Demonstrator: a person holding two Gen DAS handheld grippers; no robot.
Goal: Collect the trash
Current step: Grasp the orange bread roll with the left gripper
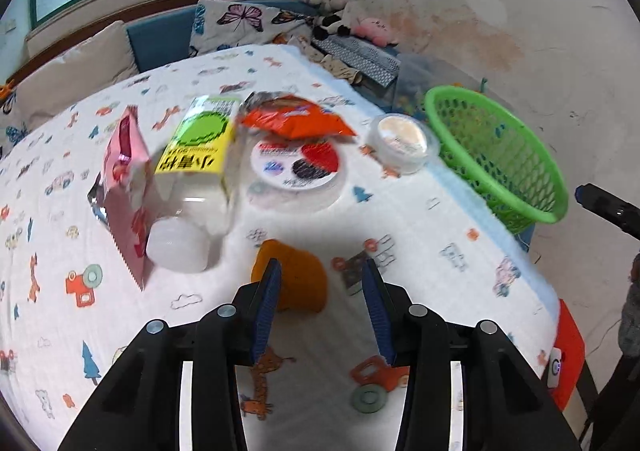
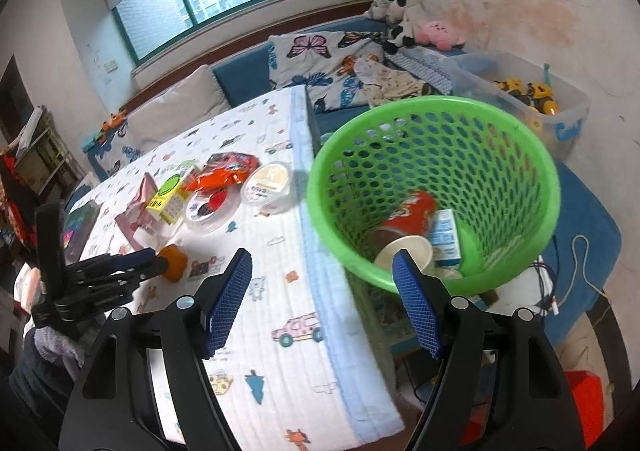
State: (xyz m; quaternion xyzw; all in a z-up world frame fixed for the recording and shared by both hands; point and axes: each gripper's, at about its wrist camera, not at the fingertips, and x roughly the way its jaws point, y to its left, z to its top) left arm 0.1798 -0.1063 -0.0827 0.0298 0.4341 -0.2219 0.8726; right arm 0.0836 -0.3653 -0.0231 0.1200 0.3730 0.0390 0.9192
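Trash lies on a table under a cartoon-print cloth (image 1: 400,211): a pink wrapper (image 1: 124,179), a clear bottle with a yellow-green label (image 1: 196,171), an orange-red snack bag (image 1: 296,119), a round lidded dish (image 1: 296,167), a white tub (image 1: 402,141) and a small orange cup (image 1: 300,279). My left gripper (image 1: 322,283) is open just over the orange cup (image 2: 174,261), its left finger in front of the cup, not pressing it. My right gripper (image 2: 322,257) is open and empty above the table's edge. Beside it a green basket (image 2: 500,171) holds a red paper cup (image 2: 408,219) and a small carton (image 2: 444,237).
The basket (image 1: 496,155) stands off the table's right edge. Beyond it are a clear bin of toy vehicles (image 2: 532,99), a sofa with butterfly cushions (image 2: 320,55) and plush toys (image 2: 404,23). Cables lie on a blue floor mat (image 2: 580,251). A red stool (image 1: 568,351) stands below the table corner.
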